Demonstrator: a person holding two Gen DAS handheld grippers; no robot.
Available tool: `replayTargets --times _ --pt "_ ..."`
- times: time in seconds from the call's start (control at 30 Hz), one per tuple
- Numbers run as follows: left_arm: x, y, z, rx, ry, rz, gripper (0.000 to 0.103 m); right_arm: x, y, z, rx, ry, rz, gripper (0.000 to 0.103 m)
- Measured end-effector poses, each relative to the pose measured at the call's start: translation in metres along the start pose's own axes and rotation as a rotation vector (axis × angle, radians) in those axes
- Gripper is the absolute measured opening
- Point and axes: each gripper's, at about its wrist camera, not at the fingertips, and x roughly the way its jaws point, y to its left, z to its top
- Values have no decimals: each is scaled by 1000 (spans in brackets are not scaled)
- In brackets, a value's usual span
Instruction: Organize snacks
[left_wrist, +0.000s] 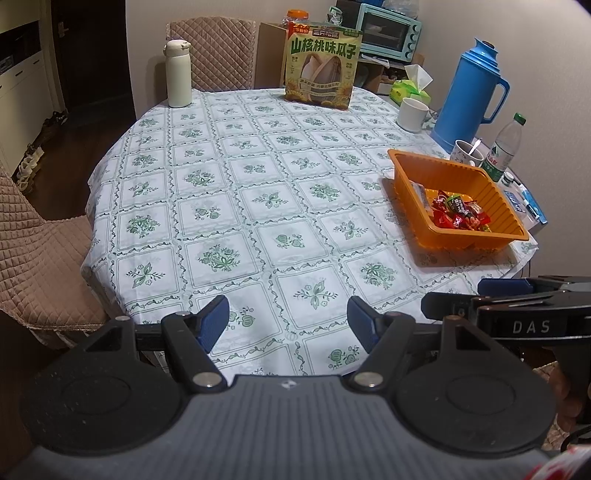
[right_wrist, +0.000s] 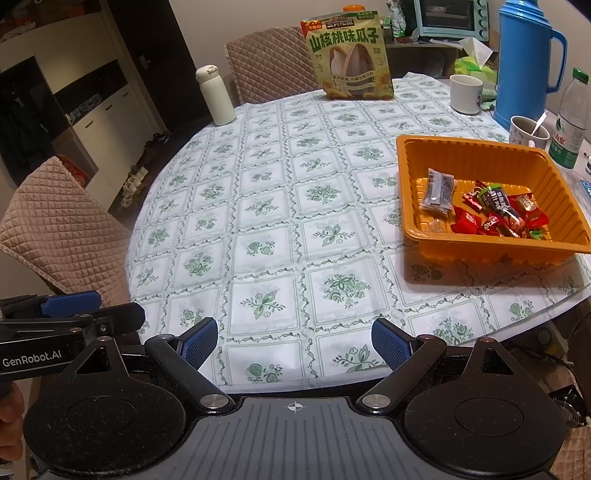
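An orange tray (left_wrist: 410, 166) (right_wrist: 480, 151) stands on the right side of the round table and holds several wrapped snacks (left_wrist: 458, 214) (right_wrist: 495, 212), most of them red, plus a grey packet (right_wrist: 437, 192). A big bag of sunflower seeds (left_wrist: 321, 66) (right_wrist: 349, 59) stands upright at the far edge. My left gripper (left_wrist: 288, 323) is open over the near table edge, nothing between its blue pads. My right gripper (right_wrist: 293, 343) is open too and empty, near the same edge. Each gripper shows at the side of the other's view.
A white flask (left_wrist: 178, 74) stands far left. A white mug (left_wrist: 413, 114), blue thermos jug (left_wrist: 469, 96), cup with spoon (left_wrist: 467, 153), water bottle (left_wrist: 506, 147) and tissue pack (left_wrist: 410, 88) crowd the far right. Quilted chairs (left_wrist: 37, 240) stand at the left and behind the table.
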Motion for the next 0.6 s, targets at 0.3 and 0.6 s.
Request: replayTargets --times 0.3,0.6 --pt "-4 1 -1 4 -6 -3 68 -1 2 -1 0 -5 -1 90" --pt "-8 7 -2 12 -13 -10 68 -3 8 -3 2 -12 -6 90"
